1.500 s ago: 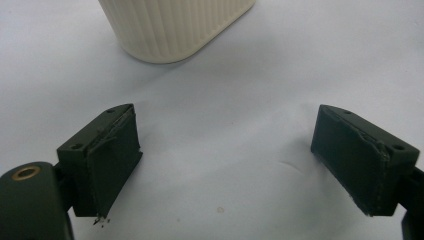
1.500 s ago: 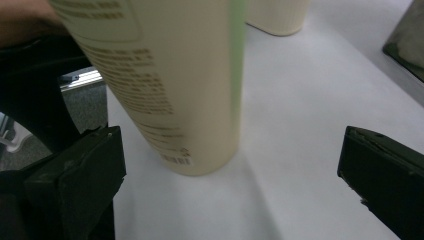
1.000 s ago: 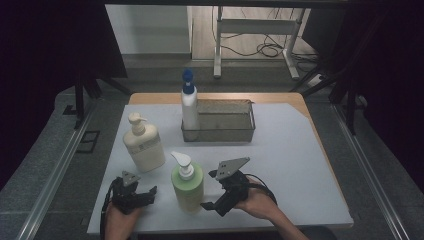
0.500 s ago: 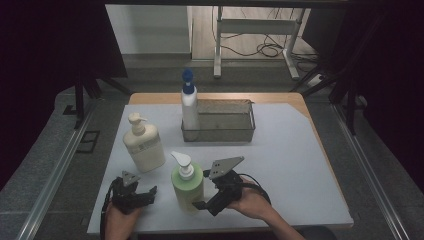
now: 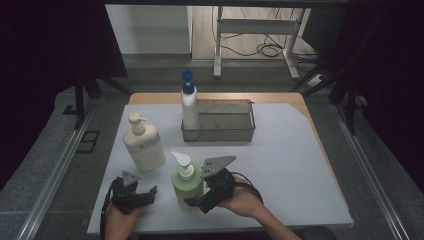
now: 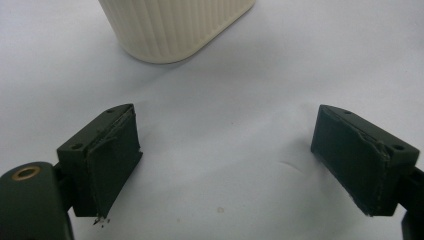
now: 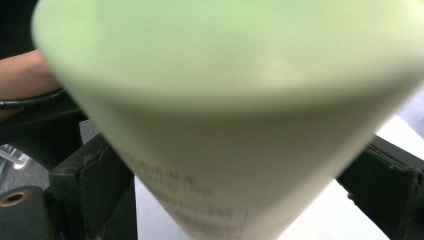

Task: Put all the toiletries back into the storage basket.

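A green pump bottle [image 5: 187,184] stands upright near the table's front edge. My right gripper [image 5: 196,202] reaches in from its right, and the bottle's lower body [image 7: 235,125] sits between the two jaws. The jaws have just been closing, and the pads [image 7: 107,185] lie close at either side; I see no firm press. My left gripper [image 5: 146,193] rests on the table left of the bottle, open, with bare white tabletop between its pads [image 6: 112,160]. Just ahead of it is the ribbed base of a cream pump bottle [image 6: 175,27], which stands behind it [image 5: 145,145].
A wire basket [image 5: 222,122] stands at the back middle of the white table [image 5: 290,165]. A white bottle with a blue cap [image 5: 189,102] stands upright at the basket's left end. Dark floor and rails run along both sides.
My right gripper has slid left toward the green bottle until its jaws flank it. The left gripper and all the bottles have stayed put.
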The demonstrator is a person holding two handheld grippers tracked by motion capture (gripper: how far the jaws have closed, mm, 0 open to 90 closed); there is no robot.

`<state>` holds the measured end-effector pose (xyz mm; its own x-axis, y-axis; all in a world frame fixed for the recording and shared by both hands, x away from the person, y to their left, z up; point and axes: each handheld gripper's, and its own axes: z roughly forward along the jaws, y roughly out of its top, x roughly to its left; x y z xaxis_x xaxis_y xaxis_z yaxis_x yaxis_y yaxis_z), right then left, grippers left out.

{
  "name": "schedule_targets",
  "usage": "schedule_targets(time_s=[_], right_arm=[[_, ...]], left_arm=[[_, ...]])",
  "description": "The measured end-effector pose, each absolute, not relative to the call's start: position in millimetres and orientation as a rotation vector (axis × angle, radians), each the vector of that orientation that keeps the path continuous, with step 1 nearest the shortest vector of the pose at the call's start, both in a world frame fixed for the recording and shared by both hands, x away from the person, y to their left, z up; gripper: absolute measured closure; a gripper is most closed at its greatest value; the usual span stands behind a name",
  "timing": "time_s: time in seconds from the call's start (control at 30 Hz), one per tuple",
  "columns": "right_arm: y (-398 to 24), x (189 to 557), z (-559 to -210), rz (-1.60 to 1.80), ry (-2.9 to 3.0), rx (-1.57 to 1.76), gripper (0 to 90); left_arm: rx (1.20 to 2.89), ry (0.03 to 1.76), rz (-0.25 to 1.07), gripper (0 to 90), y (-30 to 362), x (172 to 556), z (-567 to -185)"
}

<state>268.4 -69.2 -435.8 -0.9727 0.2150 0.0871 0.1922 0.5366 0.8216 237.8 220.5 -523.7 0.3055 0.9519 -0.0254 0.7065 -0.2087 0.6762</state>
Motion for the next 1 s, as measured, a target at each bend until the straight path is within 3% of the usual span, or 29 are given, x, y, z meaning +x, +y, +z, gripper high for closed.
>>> schedule_targets(time_s=[1.0], right_arm=[[-52.7, 267.9, -434.2, 1.387, 2.695, 0.371, 11.6]], left_arm=[[1.991, 1.466, 0.542, 11.8, 220.6, 237.9, -523.8]])
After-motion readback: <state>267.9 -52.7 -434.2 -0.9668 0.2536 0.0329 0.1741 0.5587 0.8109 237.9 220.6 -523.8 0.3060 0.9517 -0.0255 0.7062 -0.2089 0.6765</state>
